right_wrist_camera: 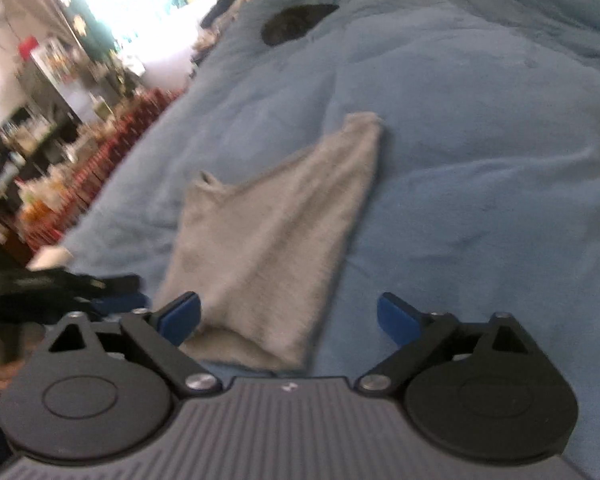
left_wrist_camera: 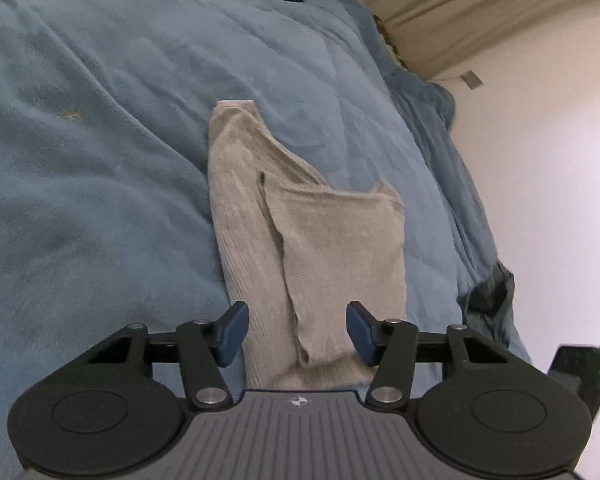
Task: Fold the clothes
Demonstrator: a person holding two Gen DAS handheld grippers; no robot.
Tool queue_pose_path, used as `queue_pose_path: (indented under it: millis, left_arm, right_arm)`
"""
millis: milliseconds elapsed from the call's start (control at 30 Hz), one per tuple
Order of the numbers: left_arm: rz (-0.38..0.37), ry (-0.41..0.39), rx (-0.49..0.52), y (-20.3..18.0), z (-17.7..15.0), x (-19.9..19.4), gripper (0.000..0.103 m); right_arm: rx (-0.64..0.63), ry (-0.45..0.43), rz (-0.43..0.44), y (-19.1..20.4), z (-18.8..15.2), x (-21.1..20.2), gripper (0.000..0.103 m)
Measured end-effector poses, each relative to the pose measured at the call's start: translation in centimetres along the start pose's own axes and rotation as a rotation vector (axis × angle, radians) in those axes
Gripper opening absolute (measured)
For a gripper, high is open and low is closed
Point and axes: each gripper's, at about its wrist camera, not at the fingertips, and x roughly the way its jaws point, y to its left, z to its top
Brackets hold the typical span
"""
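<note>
A grey cloth point(left_wrist_camera: 300, 248) lies on a big blue blanket point(left_wrist_camera: 100, 160). It is partly folded, with one flap lying over the long ribbed part. The left gripper point(left_wrist_camera: 298, 332) is over the near end of the cloth. Its jaws are wide open, one on each side, and hold nothing. The right gripper point(right_wrist_camera: 289, 318) is open wide too and holds nothing. The cloth's near end lies between its fingers, closer to the left one. A dark patch point(right_wrist_camera: 296, 24) sits far up the blanket.
</note>
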Motion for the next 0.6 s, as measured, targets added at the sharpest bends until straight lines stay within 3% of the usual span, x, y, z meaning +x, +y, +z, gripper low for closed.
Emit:
queue_pose_path:
  millis: [233,400,600]
  left_arm:
    - [-0.075,-0.075,-0.150,2.2,2.0,1.1,0.052]
    - [-0.108,-0.085,-0.215,3.5,3.7,2.5,0.053]
    - [-0.083,-0.092,-0.215,4.0,3.9,2.6,0.053]
  right_arm:
    - [0.170,-0.039,0.030,-2.4,2.8,3.3,0.083]
    - [0.246,0.003,0.038,-4.4,4.5,6.8,0.063]
    - [0.213,0.011,0.076,-5.1,5.4,9.7,0.064]
